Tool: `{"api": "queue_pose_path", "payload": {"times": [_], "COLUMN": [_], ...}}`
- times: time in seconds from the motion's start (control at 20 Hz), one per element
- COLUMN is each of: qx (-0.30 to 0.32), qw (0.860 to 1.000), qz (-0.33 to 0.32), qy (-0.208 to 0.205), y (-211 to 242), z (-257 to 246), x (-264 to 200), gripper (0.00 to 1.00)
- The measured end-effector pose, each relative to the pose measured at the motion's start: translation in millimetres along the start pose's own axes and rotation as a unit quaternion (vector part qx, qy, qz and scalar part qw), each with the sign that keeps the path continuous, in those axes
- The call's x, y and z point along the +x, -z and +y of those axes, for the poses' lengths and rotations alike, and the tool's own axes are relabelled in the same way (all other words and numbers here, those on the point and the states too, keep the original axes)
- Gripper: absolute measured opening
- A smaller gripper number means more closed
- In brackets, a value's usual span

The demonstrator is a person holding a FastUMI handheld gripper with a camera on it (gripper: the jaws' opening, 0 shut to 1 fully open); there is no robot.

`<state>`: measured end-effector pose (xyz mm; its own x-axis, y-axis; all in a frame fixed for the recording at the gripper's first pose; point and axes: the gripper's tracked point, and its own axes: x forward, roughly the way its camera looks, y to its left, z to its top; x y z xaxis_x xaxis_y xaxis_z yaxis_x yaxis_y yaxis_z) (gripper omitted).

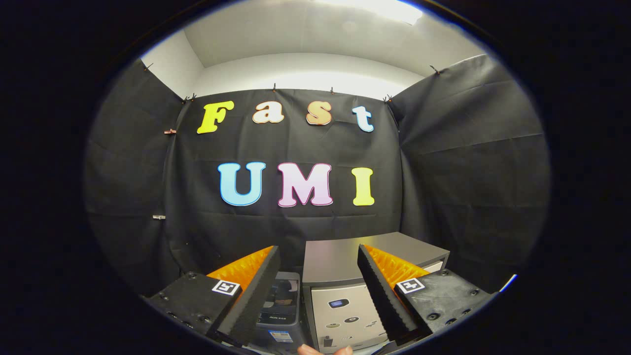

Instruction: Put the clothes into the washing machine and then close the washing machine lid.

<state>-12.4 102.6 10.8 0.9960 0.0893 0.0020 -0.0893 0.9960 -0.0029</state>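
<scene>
The gripper [318, 256] is seen with fingers spread apart, nothing held between them, raised above the grey washing machine [355, 291], whose flat lid lies beyond the fingertips.

Washer [340, 308]: a boxy, pale-fronted machine standing upright between and just beyond the spread fingers of the gripper [318, 248], which hold nothing; its right side passes behind the right finger. Lid [335, 259]: a flat grey top panel, lying level and closed on the body, its far edge near the level of the fingertips. The front face, below the lid and between the fingers, carries a small dark display and several round controls, too small to make out.
</scene>
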Motion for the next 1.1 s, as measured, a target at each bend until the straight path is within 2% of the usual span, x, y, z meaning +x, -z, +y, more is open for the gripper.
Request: {"api": "queue_pose_path", "payload": {"times": [0.6, 1.1], "qx": [0.007, -0.005], "qw": [1.000, 1.000], "qz": [0.006, 0.006], "qy": [0.012, -0.002], "y": [12.6, 16.4], "z": [-16.1, -1.4], "x": [-0.6, -1.7], "gripper": [0.99, 1.00]}}
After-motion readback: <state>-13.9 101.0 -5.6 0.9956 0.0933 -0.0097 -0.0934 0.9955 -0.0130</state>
